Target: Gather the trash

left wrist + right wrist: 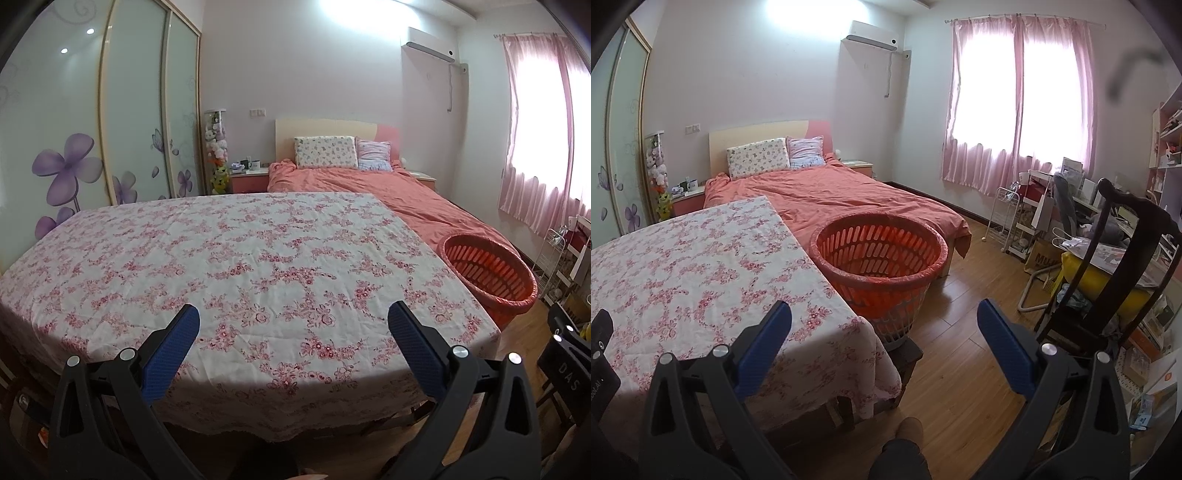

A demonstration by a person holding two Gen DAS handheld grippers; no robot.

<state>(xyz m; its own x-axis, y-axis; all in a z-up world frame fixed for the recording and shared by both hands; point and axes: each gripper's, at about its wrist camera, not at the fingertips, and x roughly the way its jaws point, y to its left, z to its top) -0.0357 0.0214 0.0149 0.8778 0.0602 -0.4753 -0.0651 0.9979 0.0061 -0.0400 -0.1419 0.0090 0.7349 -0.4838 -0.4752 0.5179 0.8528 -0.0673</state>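
A table under a floral pink-and-white cloth [229, 266] fills the left wrist view; no trash shows on it. An orange slotted basket [879, 258] stands on a stool at the table's right end and looks empty; it also shows in the left wrist view [487, 273]. My left gripper [293, 319] is open and empty above the table's near edge. My right gripper [884, 317] is open and empty, in front of the basket and above the table's right corner [849, 332].
A bed with an orange cover [842, 199] lies behind the table and basket. A dark wooden chair [1108, 280] and cluttered shelves [1034, 218] stand at the right on the wood floor [971, 288]. A wardrobe with purple flowers [74, 158] is at the left.
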